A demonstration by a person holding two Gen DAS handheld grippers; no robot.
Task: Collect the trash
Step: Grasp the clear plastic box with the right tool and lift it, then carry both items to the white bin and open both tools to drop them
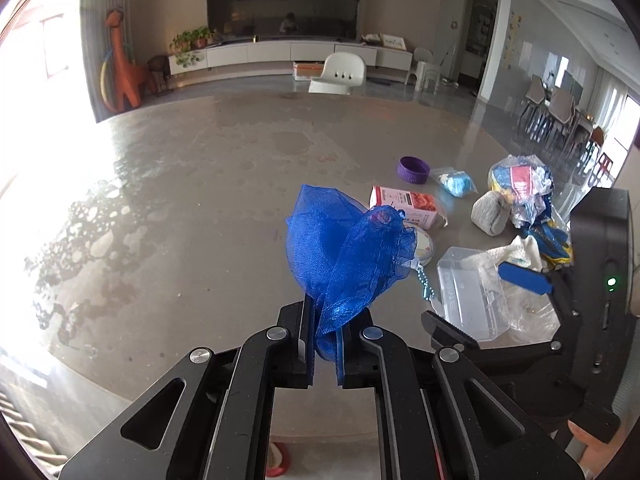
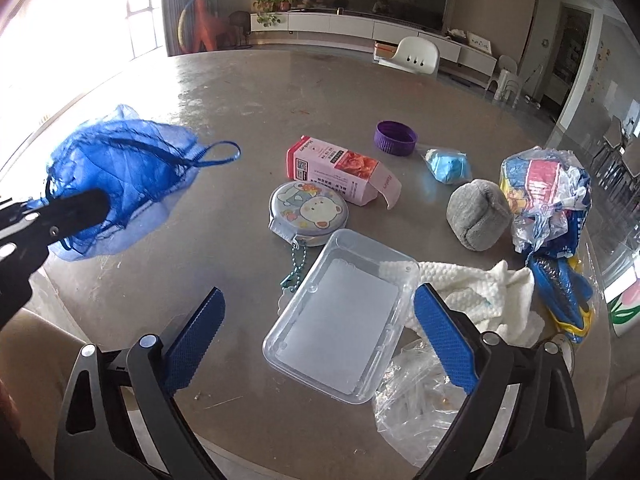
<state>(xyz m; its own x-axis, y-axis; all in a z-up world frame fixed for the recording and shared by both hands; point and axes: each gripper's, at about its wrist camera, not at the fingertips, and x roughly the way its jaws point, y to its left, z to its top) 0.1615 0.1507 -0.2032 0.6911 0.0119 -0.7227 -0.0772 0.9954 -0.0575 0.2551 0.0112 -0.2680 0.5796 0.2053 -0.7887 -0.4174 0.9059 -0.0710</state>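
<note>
While the blue mesh bag [image 1: 344,248] fills the centre of the left wrist view, the left gripper [image 1: 324,344] has its jaws pinched shut on the bag's lower end, so the fabric billows up above the desk [image 1: 180,184]. From the right wrist view the same bag [image 2: 120,176] hangs at the left of the frame, clear of the desk, with a ribbon loop sticking out toward the middle.

At the bottom of that view the right gripper [image 2: 320,344] has its jaws spread wide with nothing pressed between them; a clear plastic box [image 2: 340,320] lies on the desk between the blue pads [image 2: 444,340], apart from both. A white cloth [image 2: 480,292] lies just beside the box on its right, and a crumpled clear bag [image 2: 416,400] sits at the lower right, partly under the box.

Farther up the frame, a round tin [image 2: 308,212] with a cartoon bear and a bead chain lies just above the box. A pink carton [image 2: 340,168] lies on its side beyond it, its flap open. A purple cap [image 2: 396,138] stands near the carton, with a small blue packet [image 2: 448,164] to its right. A grey sock ball [image 2: 476,216] rests beside a heap of wrappers [image 2: 548,200] at the right edge.
</note>
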